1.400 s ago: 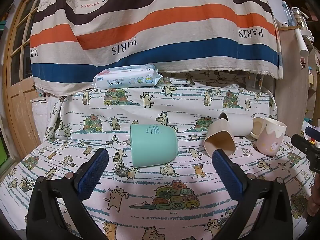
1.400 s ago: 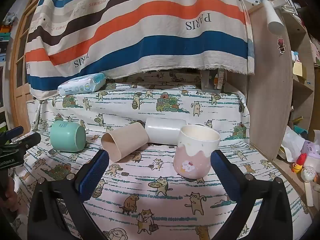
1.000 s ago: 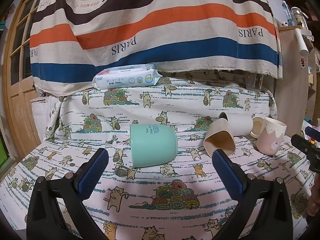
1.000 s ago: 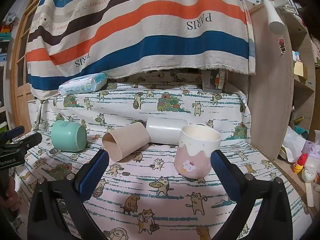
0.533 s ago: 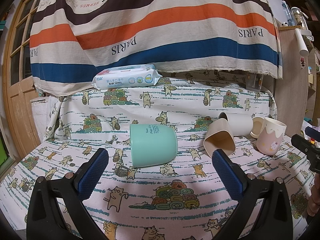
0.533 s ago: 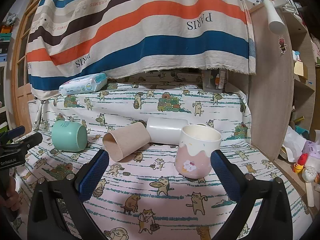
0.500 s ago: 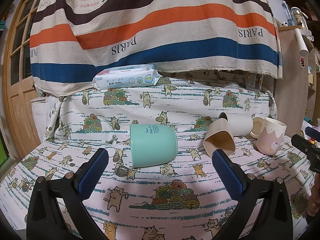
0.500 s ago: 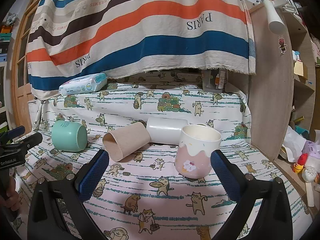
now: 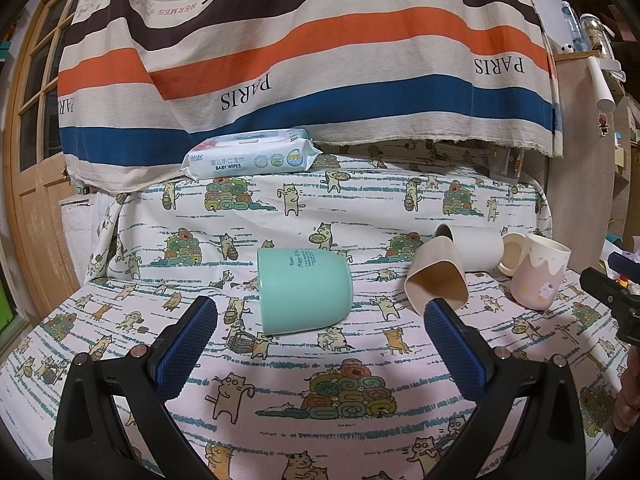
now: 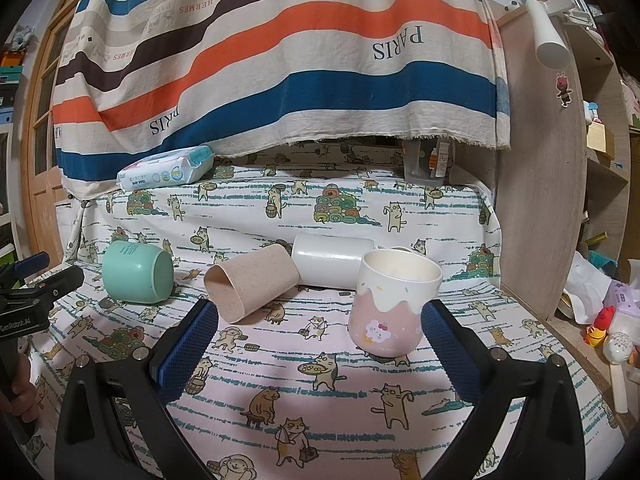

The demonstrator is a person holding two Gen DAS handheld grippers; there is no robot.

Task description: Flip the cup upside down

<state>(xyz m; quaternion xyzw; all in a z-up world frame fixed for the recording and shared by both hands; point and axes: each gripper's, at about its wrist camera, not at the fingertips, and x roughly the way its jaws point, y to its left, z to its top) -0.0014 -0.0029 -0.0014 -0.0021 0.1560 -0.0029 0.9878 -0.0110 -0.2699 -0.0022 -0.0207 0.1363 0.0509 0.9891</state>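
A pink and white cup [image 10: 394, 304] stands upright, mouth up, just beyond my right gripper [image 10: 318, 328], which is open and empty; the cup sits near its right finger. It also shows at the right in the left wrist view [image 9: 538, 274]. A mint green cup [image 9: 302, 290] lies on its side ahead of my open, empty left gripper [image 9: 320, 330]; it also shows in the right wrist view [image 10: 138, 272]. A beige cup [image 10: 250, 288] and a white cup [image 10: 332, 258] lie on their sides between them.
A cat-print cloth [image 9: 320, 400] covers the surface. A pack of baby wipes [image 9: 250, 154] lies on the raised back ledge under a striped hanging cloth [image 9: 304, 56]. A wooden cabinet side [image 10: 540, 200] stands at the right, with toys [image 10: 608, 328] beside it.
The right wrist view has shifted very slightly; the cups have not moved. Both grippers stay open.
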